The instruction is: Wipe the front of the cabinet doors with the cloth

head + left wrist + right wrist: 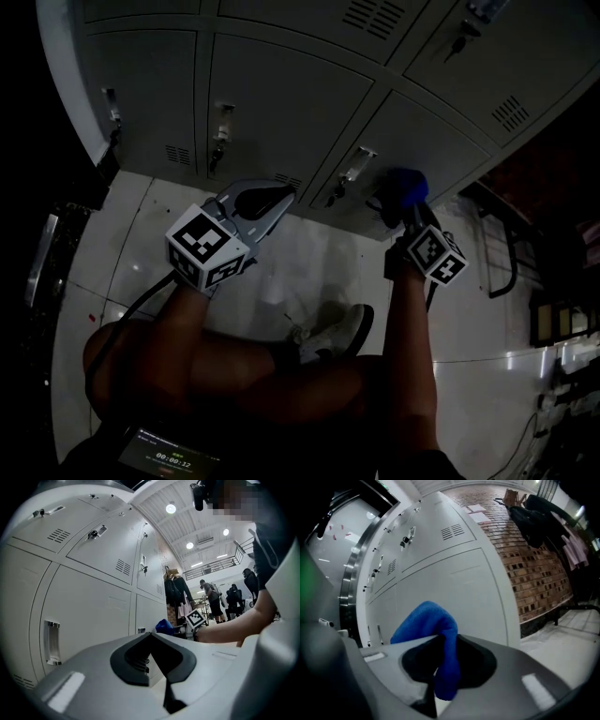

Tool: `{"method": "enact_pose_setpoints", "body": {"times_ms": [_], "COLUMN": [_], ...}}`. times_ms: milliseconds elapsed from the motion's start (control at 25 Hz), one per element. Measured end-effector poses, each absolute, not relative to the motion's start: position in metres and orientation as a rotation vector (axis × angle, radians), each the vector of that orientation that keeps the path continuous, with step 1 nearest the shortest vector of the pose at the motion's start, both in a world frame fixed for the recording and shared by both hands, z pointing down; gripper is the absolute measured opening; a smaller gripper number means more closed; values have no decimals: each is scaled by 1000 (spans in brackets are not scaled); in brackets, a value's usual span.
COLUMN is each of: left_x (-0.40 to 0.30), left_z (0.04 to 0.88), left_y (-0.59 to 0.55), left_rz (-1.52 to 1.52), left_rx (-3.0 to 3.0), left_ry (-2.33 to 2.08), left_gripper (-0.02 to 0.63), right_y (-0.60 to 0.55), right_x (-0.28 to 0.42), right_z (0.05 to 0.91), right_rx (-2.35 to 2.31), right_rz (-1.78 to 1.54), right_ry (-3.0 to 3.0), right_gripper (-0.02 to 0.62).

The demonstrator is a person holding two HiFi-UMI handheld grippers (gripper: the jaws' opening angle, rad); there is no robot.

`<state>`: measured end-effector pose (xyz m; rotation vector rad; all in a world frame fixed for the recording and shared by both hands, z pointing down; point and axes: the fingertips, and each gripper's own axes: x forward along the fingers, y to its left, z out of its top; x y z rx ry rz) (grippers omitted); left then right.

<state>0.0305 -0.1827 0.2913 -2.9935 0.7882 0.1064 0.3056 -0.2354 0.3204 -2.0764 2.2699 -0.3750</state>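
Grey cabinet doors [281, 103] fill the top of the head view. My right gripper [399, 202] is shut on a blue cloth [405, 185], and the cloth sits close against a lower door at the right. In the right gripper view the cloth [426, 620] bulges out over the jaws, with the pale door [459, 583] right behind it. My left gripper [281, 195] hangs to the left, a short way from the doors, shut with nothing in it. Its jaws [151, 635] meet at the tip, and the cloth [164, 626] shows beyond them.
Latch handles [222, 131] and vent slots [178, 153] stick out of the doors. The person's knees and a shoe [333, 336] are over the white tiled floor [300, 267]. A dark frame [502, 248] stands at the right. A brick wall [534, 564] adjoins the cabinets.
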Motion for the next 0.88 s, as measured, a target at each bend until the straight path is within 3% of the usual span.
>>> {"method": "enact_pose_setpoints", "body": {"times_ms": [400,880], "left_x": [28,28], "left_z": [292,302], "left_y": [-187,-189], "left_rz": [114,65], "left_rx": [-2999,-3009], "left_ry": [805,820], "left_gripper": [3,3], "right_y": [-268,-287], "right_x": [206,209], "right_z": [365,394], "right_rx": [-1927,-1935], "right_rz": [-351,-357], "right_ry": [2540,2522], "right_gripper": [63,63]}}
